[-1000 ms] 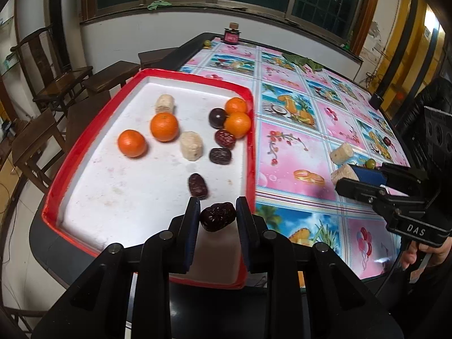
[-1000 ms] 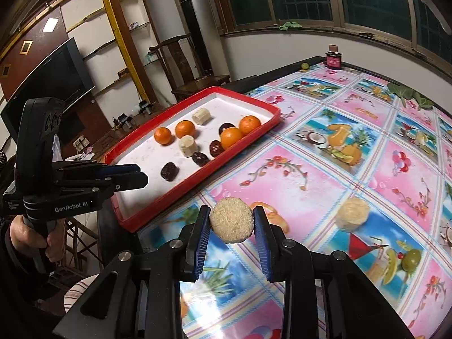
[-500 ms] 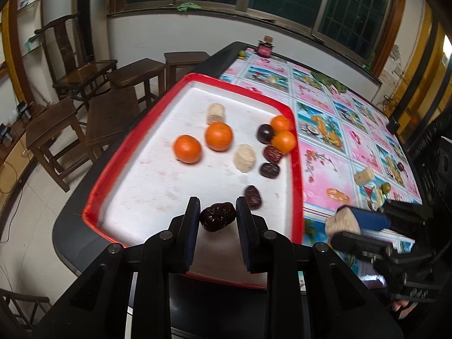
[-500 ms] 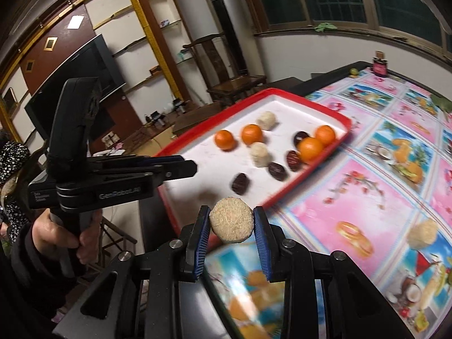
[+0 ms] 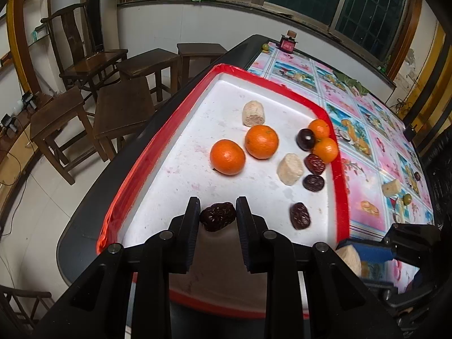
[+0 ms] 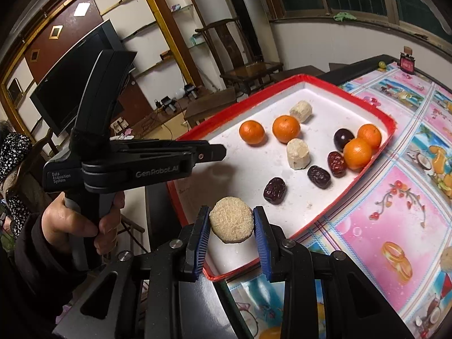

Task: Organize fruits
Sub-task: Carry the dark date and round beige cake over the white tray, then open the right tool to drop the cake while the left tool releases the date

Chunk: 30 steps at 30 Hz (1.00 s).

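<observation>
Gripping a dark date (image 5: 217, 216), left gripper (image 5: 217, 217) hangs over red tray (image 5: 340, 197) w/ right gripper (image 6: 231, 223) clamping a beige chunk (image 6: 231, 223).

Your left gripper (image 5: 217, 217) is matte black plastic with round silver screws on its arms; its side reads "GenRobot.AI" and "Data Acquisition System" in grey. Your right gripper (image 6: 231, 223) has the same black frame, with ribbed blue pads (image 6: 204, 237) lining its fingers. Your bare-skinned left hand (image 6: 82, 223) emerges from a dark sleeve (image 6: 31, 257)

Both wrist views close, sharing tray (image 5: 337, 169) (image 6: 389, 130)
</observation>
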Available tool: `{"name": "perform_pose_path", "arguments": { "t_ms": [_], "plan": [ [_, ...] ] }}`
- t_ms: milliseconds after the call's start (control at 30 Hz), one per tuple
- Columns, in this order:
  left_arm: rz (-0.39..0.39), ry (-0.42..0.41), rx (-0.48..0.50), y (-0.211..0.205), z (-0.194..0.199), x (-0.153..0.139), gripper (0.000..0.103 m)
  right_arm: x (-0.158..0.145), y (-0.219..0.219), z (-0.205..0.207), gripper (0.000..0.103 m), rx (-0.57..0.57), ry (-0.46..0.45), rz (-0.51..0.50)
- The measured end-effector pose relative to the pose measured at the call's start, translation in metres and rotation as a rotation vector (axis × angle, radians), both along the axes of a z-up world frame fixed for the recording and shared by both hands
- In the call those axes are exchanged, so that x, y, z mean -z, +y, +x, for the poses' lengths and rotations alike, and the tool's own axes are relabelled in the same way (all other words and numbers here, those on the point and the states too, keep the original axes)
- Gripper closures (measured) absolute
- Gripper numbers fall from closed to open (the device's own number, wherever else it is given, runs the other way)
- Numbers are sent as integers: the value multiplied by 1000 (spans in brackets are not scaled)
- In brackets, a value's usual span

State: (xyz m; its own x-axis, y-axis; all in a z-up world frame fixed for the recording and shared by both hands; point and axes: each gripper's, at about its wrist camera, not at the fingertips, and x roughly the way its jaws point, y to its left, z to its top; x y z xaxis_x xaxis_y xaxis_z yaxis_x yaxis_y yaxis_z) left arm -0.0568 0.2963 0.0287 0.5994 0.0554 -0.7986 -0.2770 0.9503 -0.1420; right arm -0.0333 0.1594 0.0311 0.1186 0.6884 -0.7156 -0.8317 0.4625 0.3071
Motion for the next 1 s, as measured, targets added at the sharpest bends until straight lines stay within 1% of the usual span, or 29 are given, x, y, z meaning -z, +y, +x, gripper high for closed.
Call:
{"name": "perform_pose_path", "arguments": {
  "t_ms": [100, 167, 267, 433, 700, 800, 1000],
  "plan": [
    [5, 8, 5, 3, 7, 5, 79, 7, 8, 1, 72, -7, 8, -19],
    [23, 10, 7, 3, 11, 8, 79, 13, 14, 2, 72, -11, 8, -37],
    [41, 12, 13, 4, 16, 11, 79, 18, 21, 2, 72, -14, -27, -73],
    [48, 4, 14, 7, 21, 12, 79, 24, 27, 6, 72, 0, -55, -103],
    [41, 1, 8, 10, 23, 12, 79, 26, 30, 5, 72, -8, -66, -110],
    [36, 1, -4, 11, 20, 12, 79, 25, 30, 5, 69, -16, -53, -105],
    [40, 8, -2, 5, 17, 11, 79, 24, 29, 6, 69, -17, -41, -96]
  ]
}}
